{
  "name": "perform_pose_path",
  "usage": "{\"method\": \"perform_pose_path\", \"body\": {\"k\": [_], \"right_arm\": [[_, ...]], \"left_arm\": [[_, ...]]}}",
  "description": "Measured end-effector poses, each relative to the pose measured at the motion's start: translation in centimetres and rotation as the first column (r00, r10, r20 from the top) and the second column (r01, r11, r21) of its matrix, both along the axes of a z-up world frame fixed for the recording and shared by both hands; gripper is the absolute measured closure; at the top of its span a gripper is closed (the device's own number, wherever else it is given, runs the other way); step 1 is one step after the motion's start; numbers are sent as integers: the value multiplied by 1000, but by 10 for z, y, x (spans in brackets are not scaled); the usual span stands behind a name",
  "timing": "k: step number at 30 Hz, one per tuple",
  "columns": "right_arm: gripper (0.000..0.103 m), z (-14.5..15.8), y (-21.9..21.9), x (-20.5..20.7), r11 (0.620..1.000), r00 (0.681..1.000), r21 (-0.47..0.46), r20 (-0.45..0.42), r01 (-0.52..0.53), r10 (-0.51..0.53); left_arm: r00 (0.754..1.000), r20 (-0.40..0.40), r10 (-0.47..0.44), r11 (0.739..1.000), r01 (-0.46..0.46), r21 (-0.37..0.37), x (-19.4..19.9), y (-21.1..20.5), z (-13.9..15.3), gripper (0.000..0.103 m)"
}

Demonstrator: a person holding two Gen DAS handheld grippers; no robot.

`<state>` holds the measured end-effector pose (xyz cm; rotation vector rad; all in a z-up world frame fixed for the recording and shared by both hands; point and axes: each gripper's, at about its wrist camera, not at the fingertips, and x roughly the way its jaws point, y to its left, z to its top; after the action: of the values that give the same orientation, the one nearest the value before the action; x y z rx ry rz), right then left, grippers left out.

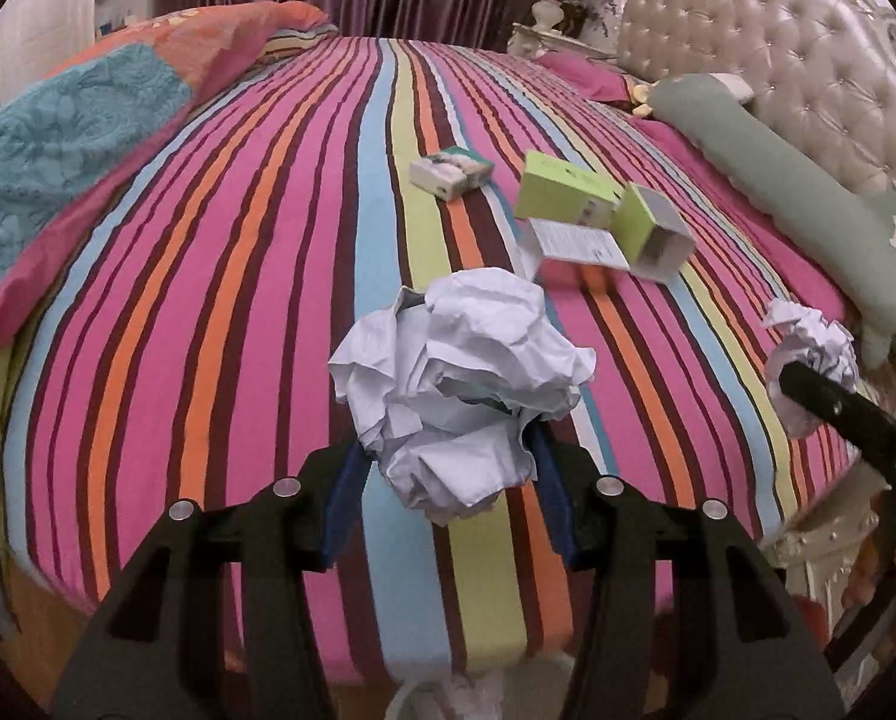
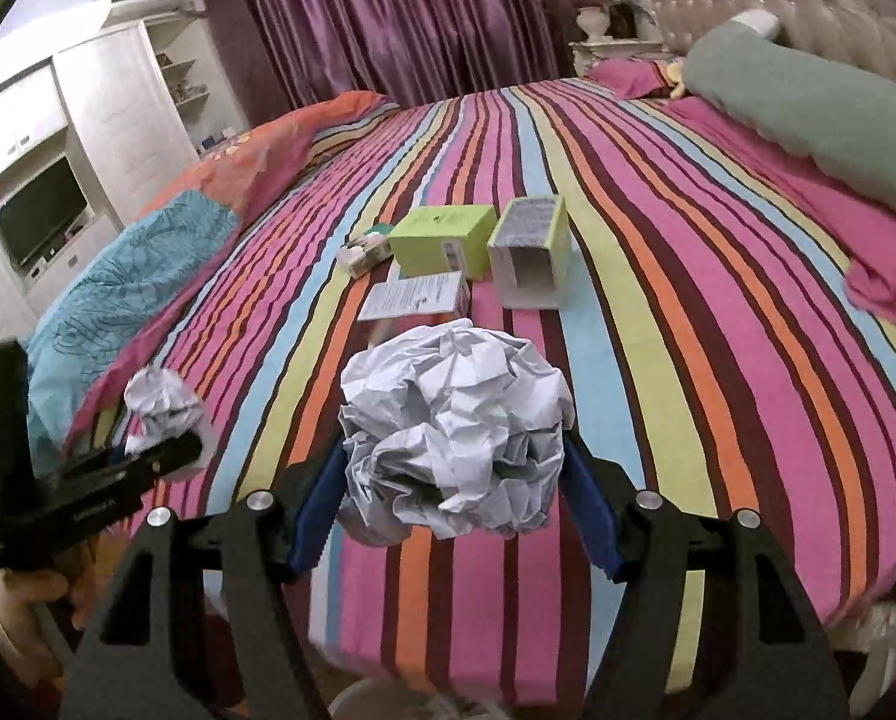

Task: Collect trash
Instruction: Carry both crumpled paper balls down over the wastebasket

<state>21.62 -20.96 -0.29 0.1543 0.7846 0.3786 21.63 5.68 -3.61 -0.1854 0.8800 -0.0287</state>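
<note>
My left gripper (image 1: pixel 451 450) is shut on a large crumpled white paper ball (image 1: pixel 460 384) above the near edge of the striped bed (image 1: pixel 219 300). My right gripper (image 2: pixel 454 480) is shut on a second crumpled paper ball (image 2: pixel 454 432). Each gripper shows in the other's view: the right gripper (image 1: pixel 799 381) with its paper ball (image 1: pixel 814 342), and the left gripper (image 2: pixel 171 450) with its paper ball (image 2: pixel 159 402). Further up the bed lie a closed green box (image 2: pixel 441 237), an open-ended green box (image 2: pixel 529 252), a printed white leaflet (image 2: pixel 417 297) and a small white-and-green box (image 2: pixel 363 252).
A long green bolster (image 2: pixel 808 102) and pink pillows lie along the tufted headboard (image 1: pixel 808 60). A blue and orange quilt (image 1: pixel 57 138) is bunched on the far left. A white bin rim (image 2: pixel 375 699) shows below the bed's near edge. White wardrobe with a TV (image 2: pixel 39 216) stands left.
</note>
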Motion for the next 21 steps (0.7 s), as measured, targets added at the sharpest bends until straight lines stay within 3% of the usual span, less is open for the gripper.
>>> {"method": "perform_pose_path", "body": {"k": [6, 11, 21], "right_arm": [[39, -5, -9, -41, 999, 1000, 41, -14, 21, -21], [39, -13, -15, -70, 998, 999, 47, -34, 33, -31], [39, -36, -11, -119, 999, 995, 36, -97, 22, -19]], "left_arm": [[1000, -5, -11, 1000, 11, -7, -51, 1, -12, 53], [999, 9, -52, 998, 51, 36, -90, -8, -14, 53], [991, -73, -110, 994, 108, -29, -145, -35, -47, 53]]}}
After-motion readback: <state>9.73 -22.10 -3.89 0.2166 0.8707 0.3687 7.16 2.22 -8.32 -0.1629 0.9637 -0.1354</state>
